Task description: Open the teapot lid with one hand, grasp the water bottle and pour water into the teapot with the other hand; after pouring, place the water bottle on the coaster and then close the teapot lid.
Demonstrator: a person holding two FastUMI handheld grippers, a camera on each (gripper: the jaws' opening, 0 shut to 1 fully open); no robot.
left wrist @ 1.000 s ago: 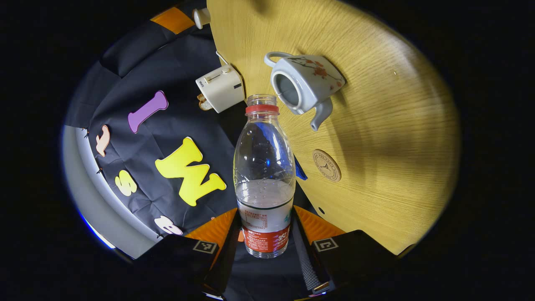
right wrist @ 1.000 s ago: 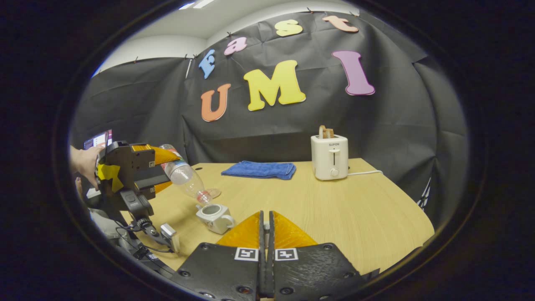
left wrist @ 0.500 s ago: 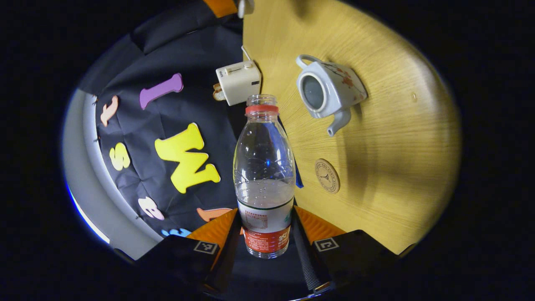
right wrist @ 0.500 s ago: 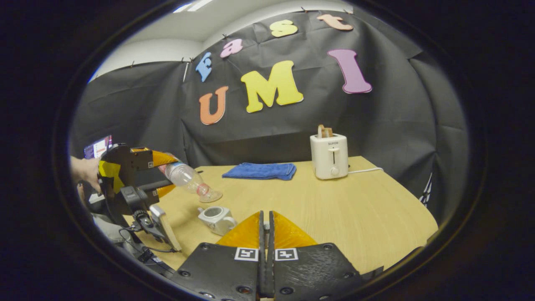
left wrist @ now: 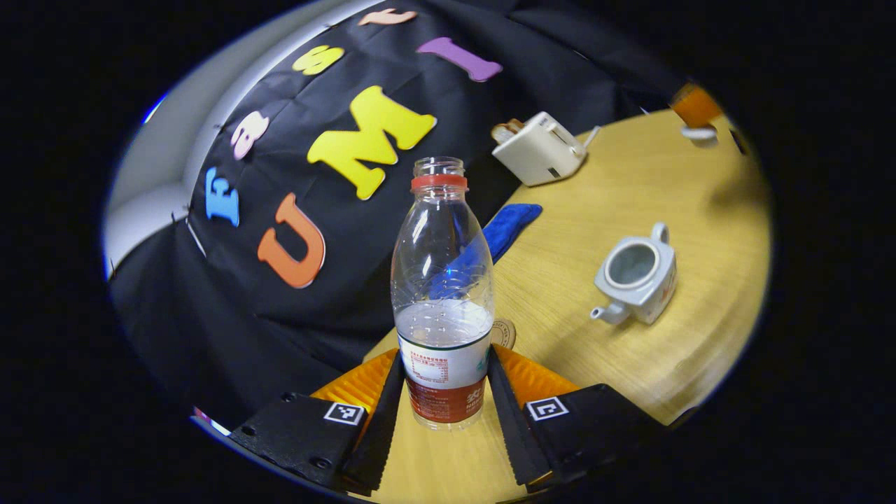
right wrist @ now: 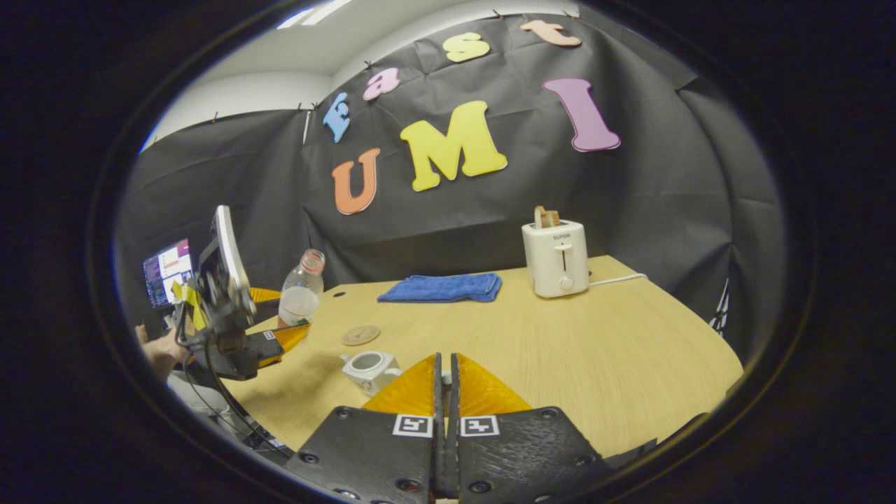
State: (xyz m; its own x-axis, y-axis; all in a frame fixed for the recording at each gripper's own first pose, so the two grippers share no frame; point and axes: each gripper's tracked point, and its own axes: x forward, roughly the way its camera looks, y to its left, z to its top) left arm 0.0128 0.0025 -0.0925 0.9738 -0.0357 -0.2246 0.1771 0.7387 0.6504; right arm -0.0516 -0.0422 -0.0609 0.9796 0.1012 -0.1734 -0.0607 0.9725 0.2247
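A clear water bottle (left wrist: 442, 301) with a red neck ring, no cap and water low inside stands upright between my left gripper's (left wrist: 444, 358) fingers, which are shut on its labelled base. In the right gripper view the bottle (right wrist: 299, 294) and left gripper (right wrist: 276, 330) hover over the table's left side. The round coaster (left wrist: 502, 333) peeks out just behind the bottle; it (right wrist: 360, 334) lies between bottle and teapot. The white teapot (left wrist: 637, 280) sits lidless, mouth open. My right gripper (right wrist: 445, 360) is shut on the lid's small knob; it (left wrist: 693, 112) holds the white lid (left wrist: 700, 134) far off.
A white toaster (right wrist: 558, 257) with bread stands at the back of the wooden table (right wrist: 595, 350), its cord trailing right. A folded blue cloth (right wrist: 441, 287) lies by the back wall. A hand (right wrist: 157, 350) and a lit screen (right wrist: 166, 269) show at the left.
The bottle swung from its tilted pouring angle over the teapot to upright and moved left, away from the teapot. My right gripper stayed put with the lid.
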